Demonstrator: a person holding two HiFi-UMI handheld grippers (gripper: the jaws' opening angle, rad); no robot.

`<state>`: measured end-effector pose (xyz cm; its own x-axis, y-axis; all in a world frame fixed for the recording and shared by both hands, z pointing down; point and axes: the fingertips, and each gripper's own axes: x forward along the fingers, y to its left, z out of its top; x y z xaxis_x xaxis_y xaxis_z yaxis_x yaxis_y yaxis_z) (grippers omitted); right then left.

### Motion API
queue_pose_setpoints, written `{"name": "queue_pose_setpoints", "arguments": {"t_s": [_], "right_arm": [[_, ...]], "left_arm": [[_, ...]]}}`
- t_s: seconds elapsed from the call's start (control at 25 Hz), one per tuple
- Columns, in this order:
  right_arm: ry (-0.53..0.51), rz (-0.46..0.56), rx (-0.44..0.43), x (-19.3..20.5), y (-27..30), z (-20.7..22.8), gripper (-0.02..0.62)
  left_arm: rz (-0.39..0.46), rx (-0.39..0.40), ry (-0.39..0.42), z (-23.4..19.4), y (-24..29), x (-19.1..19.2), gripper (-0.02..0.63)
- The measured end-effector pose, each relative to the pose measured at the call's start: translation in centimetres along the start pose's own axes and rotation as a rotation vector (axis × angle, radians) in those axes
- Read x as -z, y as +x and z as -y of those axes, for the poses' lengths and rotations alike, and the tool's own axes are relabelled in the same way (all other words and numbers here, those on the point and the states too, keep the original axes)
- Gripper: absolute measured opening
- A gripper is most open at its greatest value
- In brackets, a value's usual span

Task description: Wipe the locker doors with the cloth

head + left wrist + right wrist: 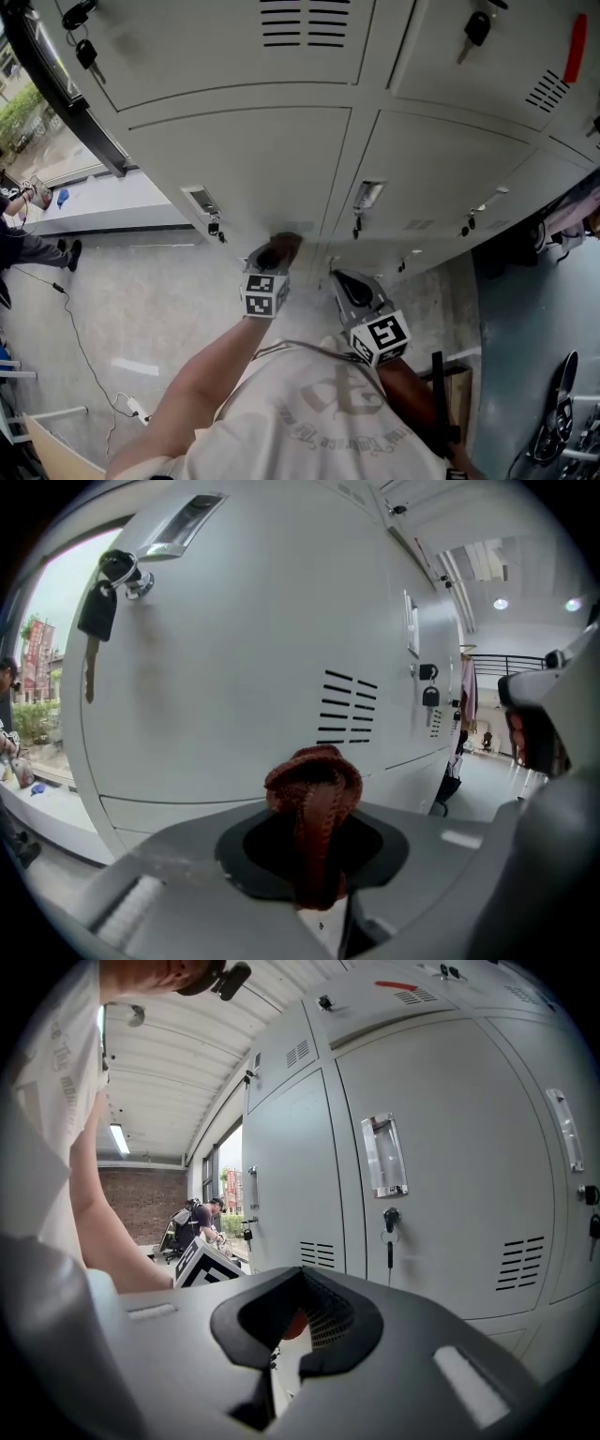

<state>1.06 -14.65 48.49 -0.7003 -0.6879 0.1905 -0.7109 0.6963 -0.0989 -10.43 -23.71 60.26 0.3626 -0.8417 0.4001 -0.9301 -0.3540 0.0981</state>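
grey metal lockers [272,159], smooth with slotted vents, fill every view. close by the lockers, the left gripper [314,850] is clenched on the cloth [314,785] (rust-brown, bunched; its knit shows only in the left gripper view). the right gripper [295,1321], also near the lockers, has its jaws together, empty.

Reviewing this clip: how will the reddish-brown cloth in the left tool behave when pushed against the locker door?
Probably floppy: the cloth bunches into a soft knot above the left tool, whose jaws pinch it. Its knitted weave suggests it will likely flatten and drag on the smooth locker door rather than slip. It looks light.
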Motion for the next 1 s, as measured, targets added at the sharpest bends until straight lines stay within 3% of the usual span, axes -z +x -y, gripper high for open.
{"name": "queue_pose_setpoints", "arguments": {"t_s": [0.52,1.0], "right_arm": [[0.002,0.017,-0.014,-0.1,-0.4,-0.5,0.008],[-0.032,0.05,-0.07,-1.9,1.2,-1.9,0.008]], "left_arm": [[0.164,0.033,0.095,1.3,-3.2,-7.1,0.087],[0.355,0.007,0.161,1.9,-7.3,-16.1,0.089]]}}
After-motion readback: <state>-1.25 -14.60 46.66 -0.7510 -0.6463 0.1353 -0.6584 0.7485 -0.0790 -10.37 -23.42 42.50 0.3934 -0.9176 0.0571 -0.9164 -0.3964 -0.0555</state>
